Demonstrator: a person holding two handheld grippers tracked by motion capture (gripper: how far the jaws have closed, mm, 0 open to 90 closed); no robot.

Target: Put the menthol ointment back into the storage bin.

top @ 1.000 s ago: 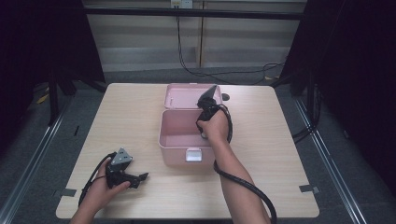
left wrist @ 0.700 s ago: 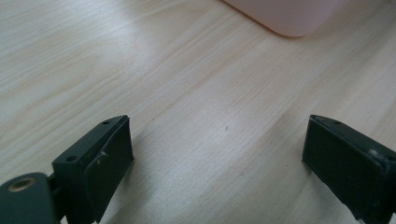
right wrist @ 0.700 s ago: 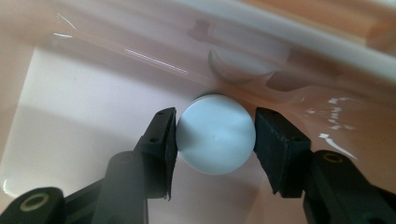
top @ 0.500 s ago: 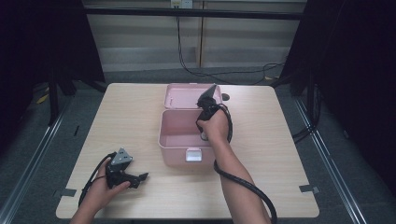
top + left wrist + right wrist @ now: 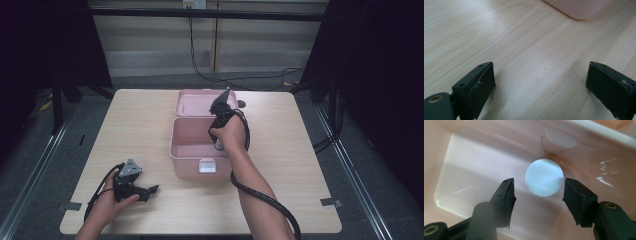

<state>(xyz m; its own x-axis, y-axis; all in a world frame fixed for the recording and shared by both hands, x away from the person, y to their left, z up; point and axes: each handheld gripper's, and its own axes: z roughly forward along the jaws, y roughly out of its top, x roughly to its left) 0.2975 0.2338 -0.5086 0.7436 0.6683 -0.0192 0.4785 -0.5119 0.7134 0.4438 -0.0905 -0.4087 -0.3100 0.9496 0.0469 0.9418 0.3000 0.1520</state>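
Observation:
A pink box [image 5: 176, 146] stands open mid-table, its lid [image 5: 195, 102] leaning back. My right gripper [image 5: 219, 144] points down into it. In the right gripper view a white round-topped container [image 5: 544, 177] stands on the box floor [image 5: 474, 170] by the far wall. The right gripper [image 5: 541, 197] has just been opening its jaws; the white top lies in the gap and the pads are clear of it. My left gripper [image 5: 152, 191] rests on the table [image 5: 300, 150] at the front left, open over bare wood [image 5: 540, 72].
A corner of the pink box [image 5: 579, 8] lies ahead of the left gripper. Each gripper trails a black cable [image 5: 260, 195] towards the front edge. Dark frame posts stand at both sides of the table, and tape marks [image 5: 331, 202] sit near its front corners.

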